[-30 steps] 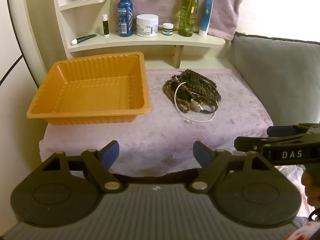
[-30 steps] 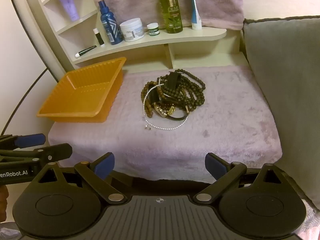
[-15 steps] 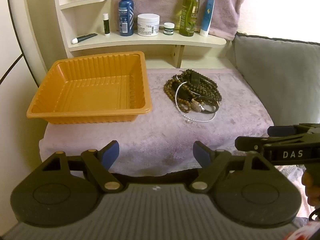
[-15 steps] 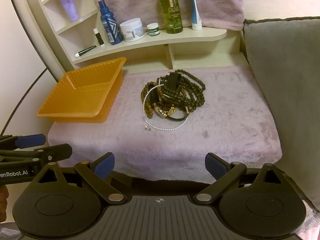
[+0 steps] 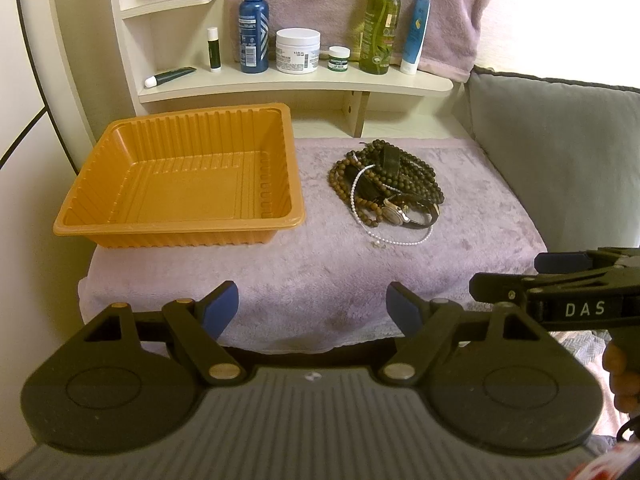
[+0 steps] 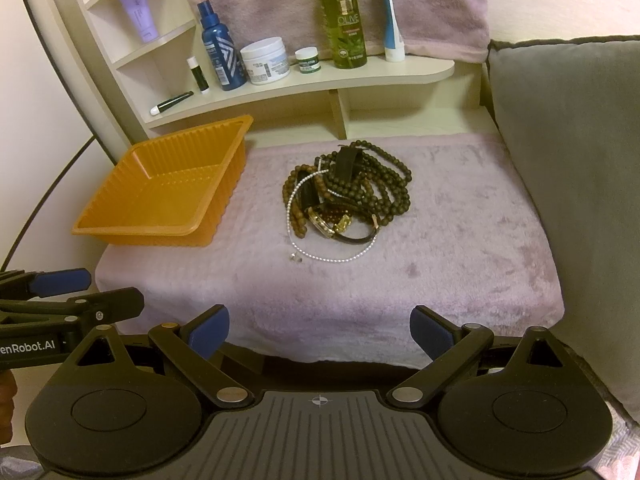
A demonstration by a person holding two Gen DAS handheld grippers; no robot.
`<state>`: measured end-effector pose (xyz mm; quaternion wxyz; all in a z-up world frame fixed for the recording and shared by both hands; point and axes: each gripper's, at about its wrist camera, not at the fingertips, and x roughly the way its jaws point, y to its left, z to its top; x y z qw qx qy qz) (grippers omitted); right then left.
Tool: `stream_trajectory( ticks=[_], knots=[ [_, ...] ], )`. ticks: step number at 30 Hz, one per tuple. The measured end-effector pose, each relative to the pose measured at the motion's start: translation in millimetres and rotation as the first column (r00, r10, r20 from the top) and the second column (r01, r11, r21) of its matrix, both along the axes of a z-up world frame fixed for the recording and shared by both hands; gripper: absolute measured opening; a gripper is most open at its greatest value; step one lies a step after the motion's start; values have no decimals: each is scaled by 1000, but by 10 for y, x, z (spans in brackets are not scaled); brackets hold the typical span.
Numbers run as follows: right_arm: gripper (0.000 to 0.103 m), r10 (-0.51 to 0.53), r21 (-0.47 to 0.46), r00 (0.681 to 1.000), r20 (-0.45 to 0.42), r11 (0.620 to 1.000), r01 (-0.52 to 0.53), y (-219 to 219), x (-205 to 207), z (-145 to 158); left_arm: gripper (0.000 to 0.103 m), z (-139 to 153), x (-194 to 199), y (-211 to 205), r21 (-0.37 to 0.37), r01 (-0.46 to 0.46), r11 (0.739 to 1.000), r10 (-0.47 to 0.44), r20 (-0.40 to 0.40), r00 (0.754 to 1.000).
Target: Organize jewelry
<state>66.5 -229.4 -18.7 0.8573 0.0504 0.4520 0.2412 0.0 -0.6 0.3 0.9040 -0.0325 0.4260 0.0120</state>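
Observation:
A tangled pile of jewelry (image 5: 386, 186) lies on the mauve towel (image 5: 320, 264): brown bead strands, a white pearl necklace (image 6: 320, 254) and a gold watch (image 6: 326, 224) on a dark strap. The pile also shows in the right wrist view (image 6: 346, 192). An empty orange tray (image 5: 180, 184) stands left of it, also in the right wrist view (image 6: 160, 196). My left gripper (image 5: 314, 312) is open and empty at the towel's near edge. My right gripper (image 6: 320, 330) is open and empty, beside the left one, short of the pile.
A cream shelf (image 5: 296, 80) behind holds a blue spray bottle (image 5: 253, 24), a white jar (image 5: 298, 50), a green oil bottle (image 5: 380, 24) and tubes. A grey cushion (image 5: 560, 152) borders the towel on the right.
Both grippers stay open and almost still. The left view has shifted very slightly. The jewelry and tray have not moved.

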Motion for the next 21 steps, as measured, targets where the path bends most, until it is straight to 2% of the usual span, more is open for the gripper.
stream_trajectory(
  ticks=[21],
  knots=[
    [97,0,-1,1000,5,1000,0,13,6,34,80,2,-2,5,-2,0,1000,0,1,1000]
  ],
)
